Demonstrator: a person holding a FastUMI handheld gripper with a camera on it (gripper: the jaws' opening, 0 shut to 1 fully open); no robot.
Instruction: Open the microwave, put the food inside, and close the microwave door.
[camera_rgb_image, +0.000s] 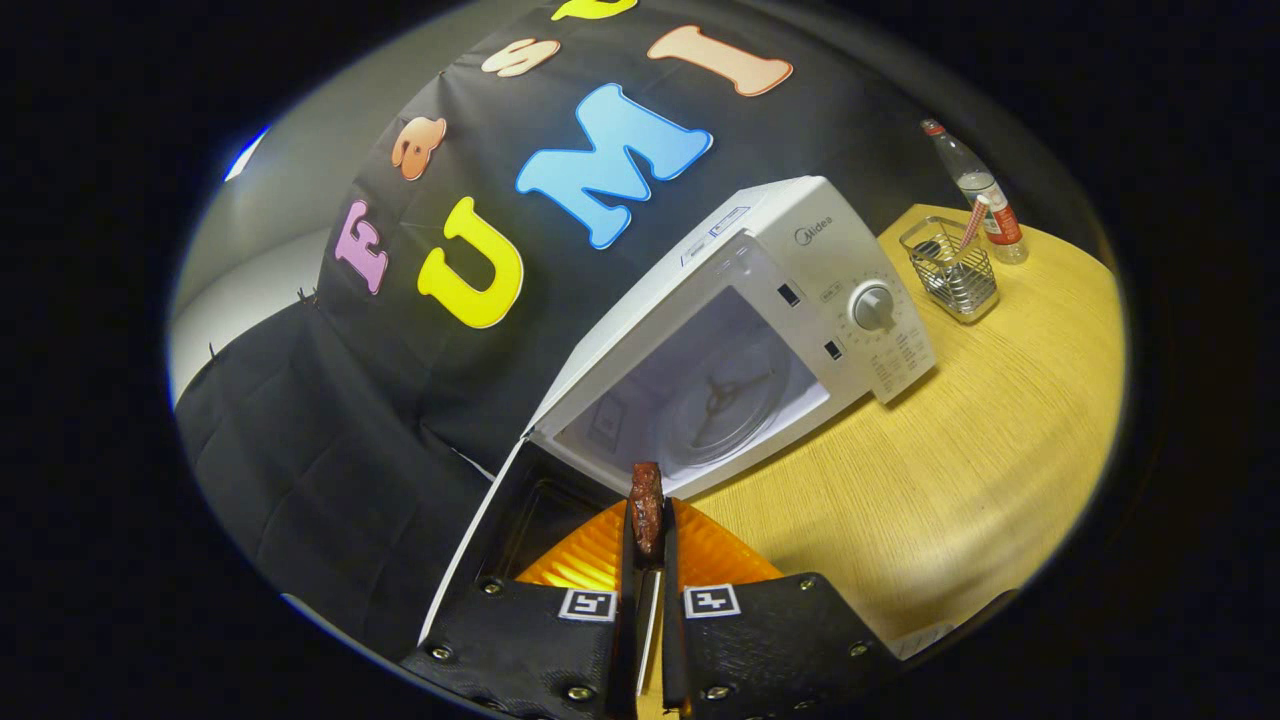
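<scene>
A: What's the surface and the room like?

B: A yellow wooden table (980, 440) fills the right and lower right of the frame. Black cloth hangs as the wall across the upper left, with a pale wall beyond it at the far left.

A: And the gripper?

B: The gripper (647, 545) sits at the bottom centre, its fingers nearly closed and clamped on a dark reddish-brown piece of food (646, 505) that stands upright between them, its top poking out above the tips.

A: Where's the microwave?

B: The white microwave (760, 320) is in the middle of the frame, just ahead of the fingers. Its door (490, 530) hangs open toward the lower left, and the glass turntable (725, 400) shows inside the cavity. An orange ridged plate (600, 560) lies under the fingers, just in front of the opening.

A: Anything else around?

B: At the upper right, a wire basket (950, 270) stands on the table beside the microwave, and a clear bottle (975, 190) with a red label is just behind it.
</scene>
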